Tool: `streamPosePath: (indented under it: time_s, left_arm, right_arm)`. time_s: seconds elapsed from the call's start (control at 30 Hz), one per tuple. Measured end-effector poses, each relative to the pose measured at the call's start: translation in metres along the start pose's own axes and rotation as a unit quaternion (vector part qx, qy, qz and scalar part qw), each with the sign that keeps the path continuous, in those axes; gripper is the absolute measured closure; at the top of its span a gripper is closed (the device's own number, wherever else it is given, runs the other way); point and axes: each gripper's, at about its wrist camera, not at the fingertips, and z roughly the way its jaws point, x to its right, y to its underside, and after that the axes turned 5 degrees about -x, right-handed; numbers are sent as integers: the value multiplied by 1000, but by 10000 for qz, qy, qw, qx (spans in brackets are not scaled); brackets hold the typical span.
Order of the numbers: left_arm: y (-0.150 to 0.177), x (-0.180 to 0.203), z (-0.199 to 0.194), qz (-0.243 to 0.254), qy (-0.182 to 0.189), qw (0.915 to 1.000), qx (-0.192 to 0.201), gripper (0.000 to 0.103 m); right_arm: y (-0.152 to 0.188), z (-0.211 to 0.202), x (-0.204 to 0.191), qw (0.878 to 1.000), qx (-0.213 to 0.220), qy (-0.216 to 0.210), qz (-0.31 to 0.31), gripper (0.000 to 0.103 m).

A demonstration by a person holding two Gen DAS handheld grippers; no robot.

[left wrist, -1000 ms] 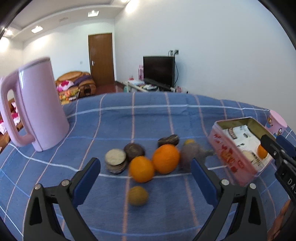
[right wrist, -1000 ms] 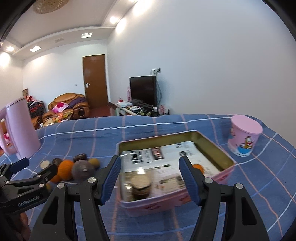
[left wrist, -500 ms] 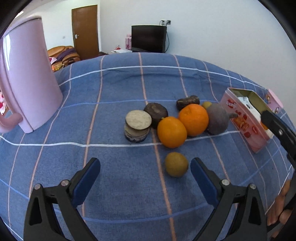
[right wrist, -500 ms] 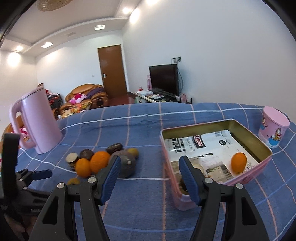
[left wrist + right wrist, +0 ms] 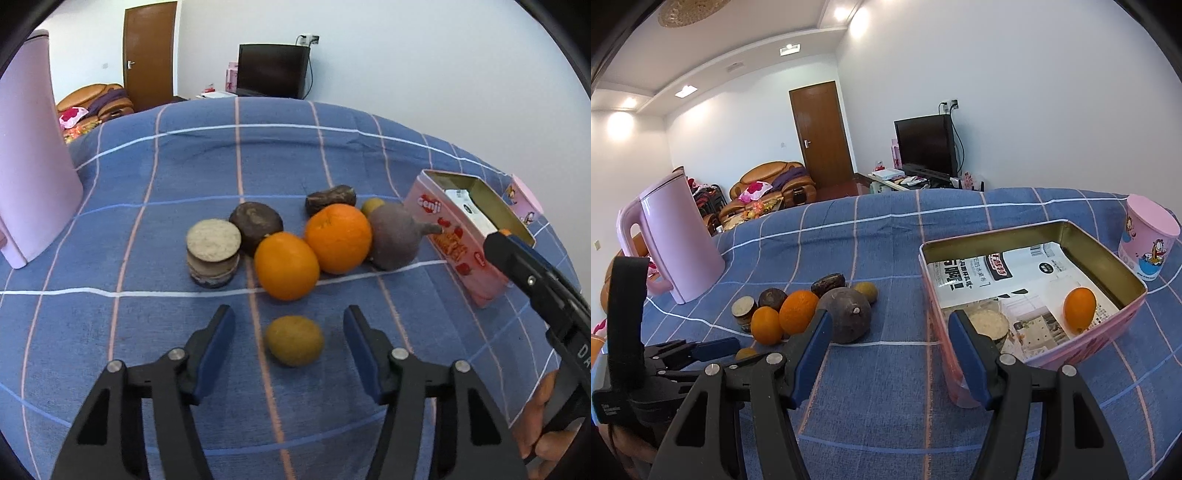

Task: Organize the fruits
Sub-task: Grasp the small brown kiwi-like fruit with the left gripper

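A small yellow-brown fruit lies on the blue checked cloth between the blue pads of my left gripper. The jaws are closing and the pads are not touching it. Behind it sit two oranges, a grey-purple stemmed fruit, a dark brown fruit and a stacked pale-topped round piece. My right gripper stands open over bare cloth, its right finger in front of the pink tin. The tin holds an orange and a pale-topped round piece.
A tall pink kettle stands at the far left of the table. A pink cartoon cup sits beyond the tin at the right edge. A dark oblong fruit and a small yellow one lie behind the oranges. A person's hand holds the right gripper.
My left gripper tipped down toward the fruit pile and its jaws narrowed around the small yellow-brown fruit. The right gripper drew back and swung left, off the tin.
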Motion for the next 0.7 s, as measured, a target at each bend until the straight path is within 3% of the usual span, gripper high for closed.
streamPosePath:
  time_s: [0.07, 0.13, 0.2, 0.37, 0.53, 0.7]
  left_arm:
    - [-1, 2, 0, 19, -68, 10000, -5, 41]
    - [0, 2, -1, 16, -32, 10000, 15, 62]
    - [2, 0, -3, -8, 59, 10000, 3, 72]
    - [4, -9, -11, -218, -79, 9995, 201, 72]
    - [4, -25, -47, -626, -333, 9906, 1166, 72]
    - [5, -47, -65, -1010, -451, 9811, 1585, 72]
  right_arm:
    - [0, 0, 0, 10000, -5, 8, -4, 36]
    - [-1, 0, 0, 10000, -6, 24, 5, 36]
    - [-1, 0, 1, 10000, 3, 24, 20, 36]
    - [-1, 1, -2, 10000, -40, 9, -61, 36]
    - [-4, 12, -21, 9985, -199, -264, -425, 36]
    - [-8, 35, -51, 9926, -562, -231, -1049, 36]
